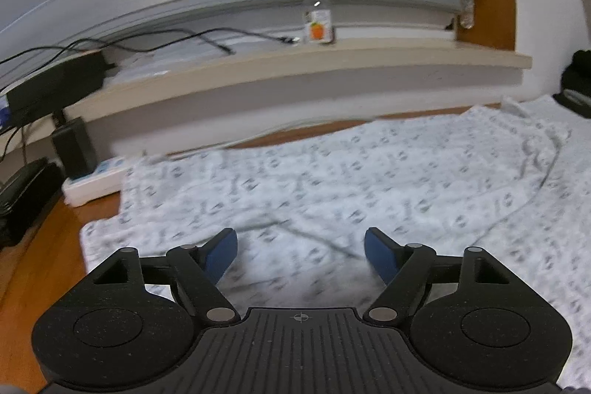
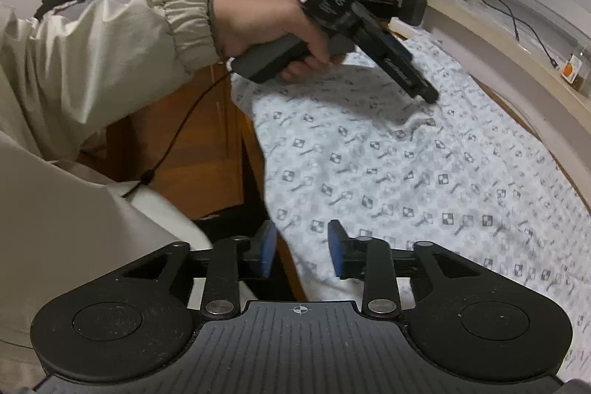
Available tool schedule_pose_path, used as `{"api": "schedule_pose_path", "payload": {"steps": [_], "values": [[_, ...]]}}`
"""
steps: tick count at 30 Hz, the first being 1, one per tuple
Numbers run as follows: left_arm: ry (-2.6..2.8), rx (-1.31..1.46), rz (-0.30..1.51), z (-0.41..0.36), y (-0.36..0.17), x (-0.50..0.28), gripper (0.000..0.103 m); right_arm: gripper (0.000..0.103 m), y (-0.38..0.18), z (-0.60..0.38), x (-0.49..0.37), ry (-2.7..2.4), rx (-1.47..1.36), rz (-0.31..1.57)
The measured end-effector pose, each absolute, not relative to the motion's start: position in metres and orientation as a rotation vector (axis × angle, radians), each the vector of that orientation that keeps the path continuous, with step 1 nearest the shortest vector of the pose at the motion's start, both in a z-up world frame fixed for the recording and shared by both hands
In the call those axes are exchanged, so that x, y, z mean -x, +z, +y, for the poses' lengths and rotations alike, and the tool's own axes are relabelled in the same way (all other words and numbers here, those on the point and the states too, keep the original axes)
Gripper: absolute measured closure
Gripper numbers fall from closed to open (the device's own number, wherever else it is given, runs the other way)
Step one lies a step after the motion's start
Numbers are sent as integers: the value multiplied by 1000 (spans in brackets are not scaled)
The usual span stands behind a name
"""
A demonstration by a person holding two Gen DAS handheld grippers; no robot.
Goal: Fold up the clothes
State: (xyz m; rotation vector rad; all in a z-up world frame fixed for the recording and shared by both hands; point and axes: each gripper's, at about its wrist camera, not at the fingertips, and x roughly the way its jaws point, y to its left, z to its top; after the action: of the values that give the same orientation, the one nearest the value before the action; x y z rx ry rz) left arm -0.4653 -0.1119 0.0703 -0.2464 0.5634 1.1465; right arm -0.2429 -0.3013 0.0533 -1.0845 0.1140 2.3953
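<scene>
You're between folds: the patterned garment [image 2: 424, 172] lies spread on the wooden bench [image 1: 40, 239], both your left tongs [image 1: 301, 255] and right tongs [image 2: 302, 248] gape empty above it, so next pinch an edge.

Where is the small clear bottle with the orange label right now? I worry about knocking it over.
The small clear bottle with the orange label stands on the cream windowsill behind the patterned white garment, beside a black cable end; the right wrist view shows it far right.
</scene>
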Motion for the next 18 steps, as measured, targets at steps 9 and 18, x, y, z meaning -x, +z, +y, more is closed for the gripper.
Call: {"api": "schedule_pose_path", "payload": {"steps": [9, 18], "values": [[1189, 329, 505, -117, 66, 505, 24, 61, 54, -281, 202, 2294, 974, 165], [1097, 327, 435, -126, 79, 470, 23, 53, 42, -280, 14, 1849, 665, 357]]}}
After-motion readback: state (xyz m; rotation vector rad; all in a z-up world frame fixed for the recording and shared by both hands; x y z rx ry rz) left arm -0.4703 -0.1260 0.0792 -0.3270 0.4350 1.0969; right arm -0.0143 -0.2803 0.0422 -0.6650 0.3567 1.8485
